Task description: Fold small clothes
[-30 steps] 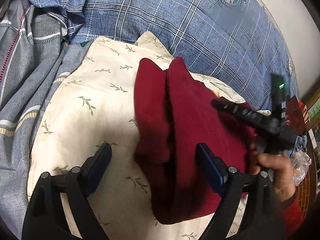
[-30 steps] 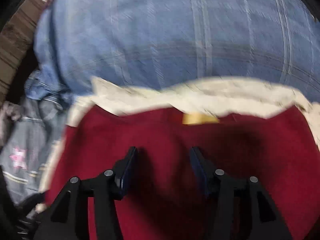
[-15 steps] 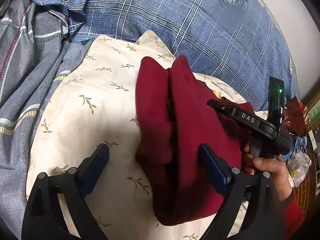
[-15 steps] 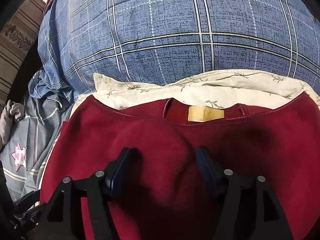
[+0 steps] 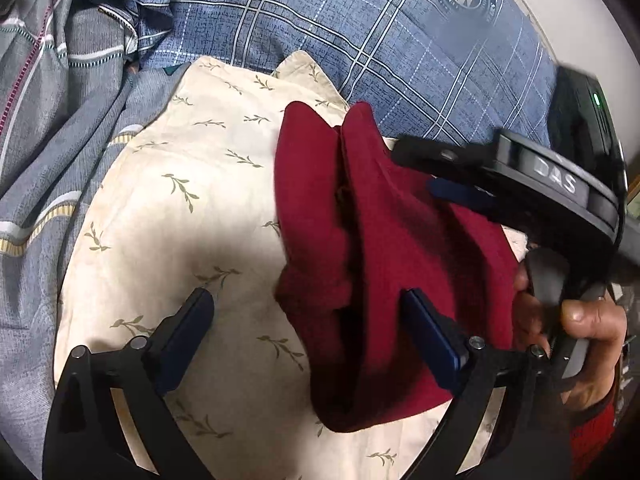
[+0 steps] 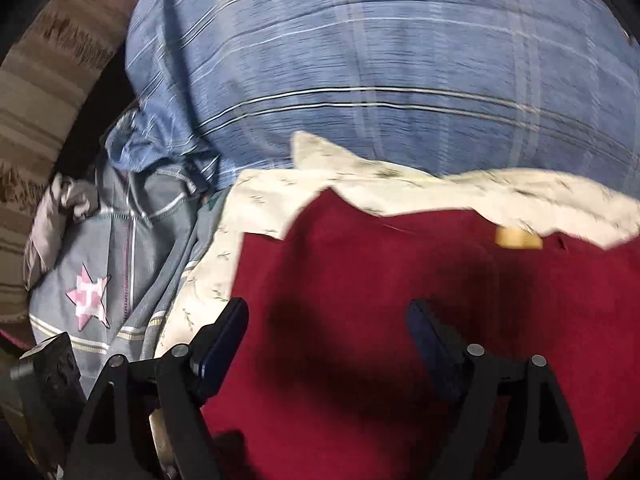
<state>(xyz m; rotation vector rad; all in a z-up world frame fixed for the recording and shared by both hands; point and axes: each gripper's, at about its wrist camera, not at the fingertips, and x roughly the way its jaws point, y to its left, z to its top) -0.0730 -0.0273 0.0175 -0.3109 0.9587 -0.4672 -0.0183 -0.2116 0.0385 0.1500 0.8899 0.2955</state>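
A dark red small garment lies folded and bunched on a cream leaf-print cloth. My left gripper is open just above it, its left finger over the cream cloth and its right finger against the red fabric. In the right wrist view the red garment spreads below my right gripper, which is open and empty over it; a yellow neck label shows at its far edge. The right gripper also shows in the left wrist view, held over the garment's right side.
A blue plaid pillow lies behind the cream cloth. Grey striped clothing is heaped at the left, with a pink star patch. A brown striped cushion is at far left. The right view is motion-blurred.
My right gripper has lifted and swung left over the red garment, and its jaws have opened wider. My left gripper has stayed open in place.
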